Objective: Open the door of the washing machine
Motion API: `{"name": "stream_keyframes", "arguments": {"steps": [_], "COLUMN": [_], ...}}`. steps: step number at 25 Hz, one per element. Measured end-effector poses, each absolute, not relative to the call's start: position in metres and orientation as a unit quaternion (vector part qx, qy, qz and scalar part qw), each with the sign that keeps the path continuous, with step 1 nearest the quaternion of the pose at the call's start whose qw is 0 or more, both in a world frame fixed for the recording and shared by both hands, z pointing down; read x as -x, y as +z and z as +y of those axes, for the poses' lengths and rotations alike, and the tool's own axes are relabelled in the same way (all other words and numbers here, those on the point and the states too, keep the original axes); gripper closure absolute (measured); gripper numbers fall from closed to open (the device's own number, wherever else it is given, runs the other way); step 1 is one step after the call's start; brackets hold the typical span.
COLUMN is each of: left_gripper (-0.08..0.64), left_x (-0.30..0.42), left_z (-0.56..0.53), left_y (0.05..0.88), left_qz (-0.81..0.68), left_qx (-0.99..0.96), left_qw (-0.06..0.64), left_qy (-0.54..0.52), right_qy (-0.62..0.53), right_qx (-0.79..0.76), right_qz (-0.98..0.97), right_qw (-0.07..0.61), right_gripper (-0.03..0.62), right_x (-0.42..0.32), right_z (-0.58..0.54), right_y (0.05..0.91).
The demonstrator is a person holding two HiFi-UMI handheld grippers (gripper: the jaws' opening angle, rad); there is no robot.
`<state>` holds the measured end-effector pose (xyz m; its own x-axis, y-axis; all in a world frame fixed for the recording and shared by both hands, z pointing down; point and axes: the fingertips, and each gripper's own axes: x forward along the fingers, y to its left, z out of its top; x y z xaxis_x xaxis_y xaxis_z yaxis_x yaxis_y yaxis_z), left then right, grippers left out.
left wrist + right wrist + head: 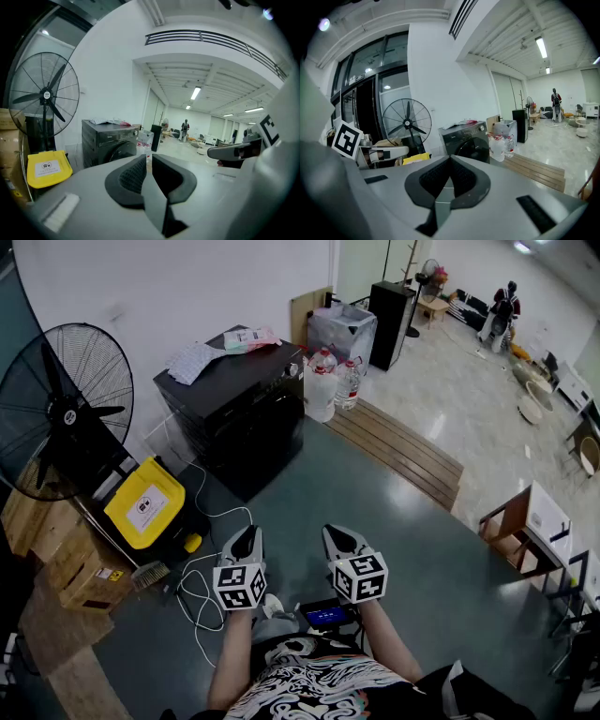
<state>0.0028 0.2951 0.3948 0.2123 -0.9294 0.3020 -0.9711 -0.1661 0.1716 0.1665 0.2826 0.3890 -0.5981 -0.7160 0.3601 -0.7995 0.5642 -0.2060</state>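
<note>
Washing machine (246, 404) stands well ahead of me, its door (472, 149) closed; my left gripper (246, 533) sits slightly parted, empty; my right gripper (335, 532) is pinched together.

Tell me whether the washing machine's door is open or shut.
Shut. In the right gripper view the round door lies flush in the front of the washing machine, with no swung-out edge showing.
</note>
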Motion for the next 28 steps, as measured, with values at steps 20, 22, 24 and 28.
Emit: {"name": "stream_keyframes", "arguments": {"steps": [20,22,24,28], "left_gripper": [0.41,0.41,0.41,0.41], "left_x": [0.057,0.073,0.092,0.127], "left_z": [0.167,0.125,0.078,0.003], "left_y": [0.443,0.464,0.489,0.534], "left_qz": [-0.625,-0.622,-0.612,-0.574], "left_qx": [-0.751,-0.75,-0.753,-0.766], "left_qw": [0.198,0.205,0.216,0.247], "left_qy": [0.085,0.096,0.113,0.152], "right_qy": [0.25,0.254,0.26,0.285], "right_qx": [-0.438,-0.446,-0.456,-0.473], "right_qz": [-0.852,-0.845,-0.836,-0.81], "right_qw": [0.143,0.151,0.162,0.196], "right_gripper": [0.422,0.422,0.428,0.431], "right_x": [-0.135,-0.12,-0.1,-0.058], "right_z": [0.154,0.114,0.068,-0.002], "right_y": [0.446,0.462,0.48,0.511]}}
